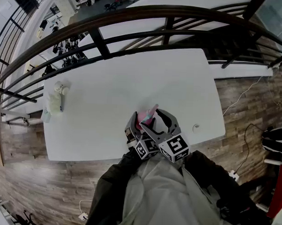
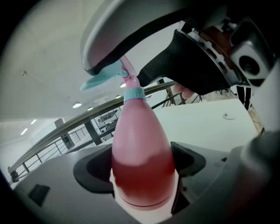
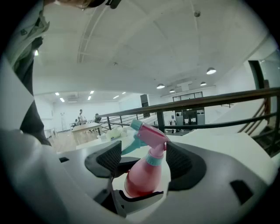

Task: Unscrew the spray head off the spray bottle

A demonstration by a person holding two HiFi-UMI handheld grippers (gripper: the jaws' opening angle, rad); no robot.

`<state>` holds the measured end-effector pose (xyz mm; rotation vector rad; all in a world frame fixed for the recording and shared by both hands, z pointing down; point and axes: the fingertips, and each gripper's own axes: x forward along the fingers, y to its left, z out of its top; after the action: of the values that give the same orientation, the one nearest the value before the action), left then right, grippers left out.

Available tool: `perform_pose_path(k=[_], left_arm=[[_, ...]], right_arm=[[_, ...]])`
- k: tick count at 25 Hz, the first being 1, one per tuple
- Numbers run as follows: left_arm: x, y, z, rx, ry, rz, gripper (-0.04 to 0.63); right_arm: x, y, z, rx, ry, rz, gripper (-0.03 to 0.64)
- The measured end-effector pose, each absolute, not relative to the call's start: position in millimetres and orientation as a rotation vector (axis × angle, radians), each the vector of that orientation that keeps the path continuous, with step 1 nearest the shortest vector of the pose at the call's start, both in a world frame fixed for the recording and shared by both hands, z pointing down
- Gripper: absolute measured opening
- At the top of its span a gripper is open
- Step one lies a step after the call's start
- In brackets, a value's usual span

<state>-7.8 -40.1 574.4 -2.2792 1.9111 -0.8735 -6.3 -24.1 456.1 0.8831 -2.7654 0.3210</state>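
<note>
A pink spray bottle (image 1: 146,117) with a teal collar and trigger is held up over the front edge of the white table (image 1: 109,81). My left gripper (image 2: 141,168) is shut on the bottle's wide body (image 2: 141,153), its pads pressed against both sides. The right gripper (image 3: 143,158) stands around the pink spray head (image 3: 153,134), one pad (image 3: 177,161) to each side, and I see gaps between the pads and the head. In the head view the left gripper (image 1: 136,128) and right gripper (image 1: 157,122) sit close together by the person's chest.
Pale bottles and a cloth (image 1: 56,100) lie at the table's far left. A small round disc (image 1: 196,128) sits near the front right corner. A dark railing (image 1: 134,38) runs behind the table. Wood floor with a cable (image 1: 243,97) lies to the right.
</note>
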Motion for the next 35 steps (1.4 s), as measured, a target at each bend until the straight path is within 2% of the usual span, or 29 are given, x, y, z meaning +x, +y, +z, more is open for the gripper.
perform_pose_path(k=[5, 9, 11, 18, 23, 27, 31, 35], left_arm=[[-7.2, -41.8, 563.0, -2.219, 1.872, -0.842, 0.417], [-14.4, -44.4, 554.7, -2.073, 1.813, -0.858, 0.417], [-11.8, -46.0, 550.6, -2.012, 1.756, -0.858, 0.416], [-8.3, -45.7, 547.5, -2.177, 1.812, -0.695, 0.415], [11.1, -31.2, 567.3, -2.610, 1.583, -0.550, 0.413], [23.1, -18.4, 587.2, -2.720, 1.349, -0.580, 0.414], [26.2, -18.5, 592.4, -2.781, 1.309, -0.557, 0.413], [23.4, -17.3, 596.8, -2.859, 1.286, -0.540, 0.413]], right_arm=[[0.2, -31.1, 449.6, 0.898, -2.804, 0.467, 0.298], [6.2, -39.1, 437.5, 0.982, -2.824, 0.884, 0.298], [12.8, -50.9, 440.4, 1.100, -2.756, 0.948, 0.296], [3.4, -45.1, 443.3, 0.949, -2.780, 0.626, 0.264], [-4.1, -0.3, 447.3, 0.353, -2.869, 0.111, 0.255], [10.0, 18.1, 472.6, 0.040, -2.719, -0.051, 0.239], [17.6, 10.1, 481.1, 0.036, -2.644, -0.130, 0.239], [30.5, -15.3, 503.4, 0.245, -2.452, -0.345, 0.235]])
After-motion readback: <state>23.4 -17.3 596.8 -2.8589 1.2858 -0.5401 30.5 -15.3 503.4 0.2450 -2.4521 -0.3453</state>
